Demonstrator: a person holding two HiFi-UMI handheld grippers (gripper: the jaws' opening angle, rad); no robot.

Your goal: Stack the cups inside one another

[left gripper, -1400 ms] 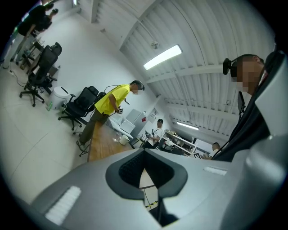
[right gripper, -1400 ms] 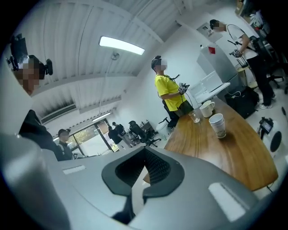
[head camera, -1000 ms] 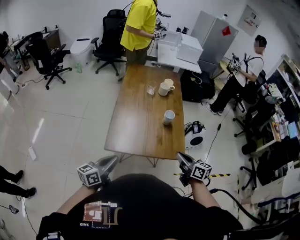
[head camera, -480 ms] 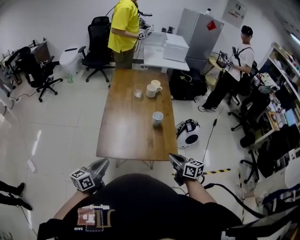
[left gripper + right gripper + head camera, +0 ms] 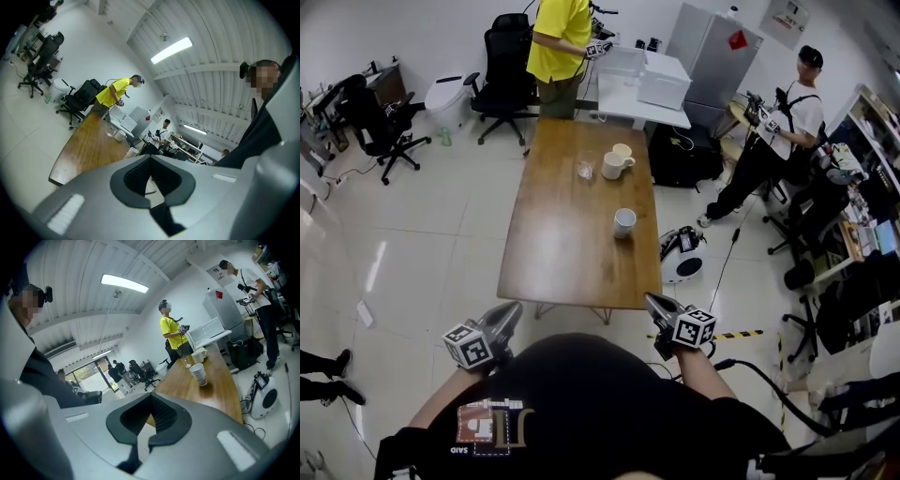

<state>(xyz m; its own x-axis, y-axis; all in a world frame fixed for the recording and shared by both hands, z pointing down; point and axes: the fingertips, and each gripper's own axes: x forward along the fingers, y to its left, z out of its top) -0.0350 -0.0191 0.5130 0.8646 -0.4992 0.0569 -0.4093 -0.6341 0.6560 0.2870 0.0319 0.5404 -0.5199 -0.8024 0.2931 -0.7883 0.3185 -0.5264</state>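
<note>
On the long wooden table (image 5: 567,234) a white paper cup (image 5: 624,222) stands alone near the right edge. Farther back are a white mug (image 5: 613,165), a second pale cup (image 5: 623,150) right behind it, and a small clear glass (image 5: 585,170). My left gripper (image 5: 513,310) and right gripper (image 5: 652,302) are both shut and empty. They are held close to my body, short of the table's near edge. The right gripper view shows the paper cup (image 5: 198,372) ahead of the shut right gripper (image 5: 151,398). In the left gripper view the table (image 5: 86,145) lies ahead of the shut left gripper (image 5: 151,159).
A person in a yellow shirt (image 5: 558,37) stands at the table's far end by a white desk (image 5: 642,89). Another person (image 5: 778,141) stands at the right. A white device (image 5: 682,255) lies on the floor right of the table. Office chairs (image 5: 502,70) stand at the back left.
The head view has shifted a little. Both grippers stay shut near my body, and the cups on the table have not moved.
</note>
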